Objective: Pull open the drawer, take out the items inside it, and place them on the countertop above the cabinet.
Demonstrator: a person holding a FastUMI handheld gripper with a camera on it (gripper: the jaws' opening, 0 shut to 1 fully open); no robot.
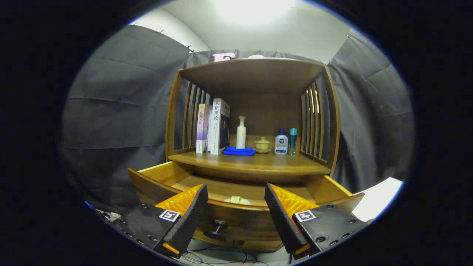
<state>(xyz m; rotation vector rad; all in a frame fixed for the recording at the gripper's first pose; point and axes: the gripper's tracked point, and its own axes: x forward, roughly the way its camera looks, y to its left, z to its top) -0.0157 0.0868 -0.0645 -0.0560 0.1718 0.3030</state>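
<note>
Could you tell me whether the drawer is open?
Open: the drawer juts out beyond the open gripper, a pale item inside.

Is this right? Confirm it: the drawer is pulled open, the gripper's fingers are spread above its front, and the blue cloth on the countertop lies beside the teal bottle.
One detail is wrong. In the gripper view the blue cloth lies at the foot of the white pump bottle, next to the books, not by the teal bottle. The drawer is open and the gripper is spread above its front.
</note>
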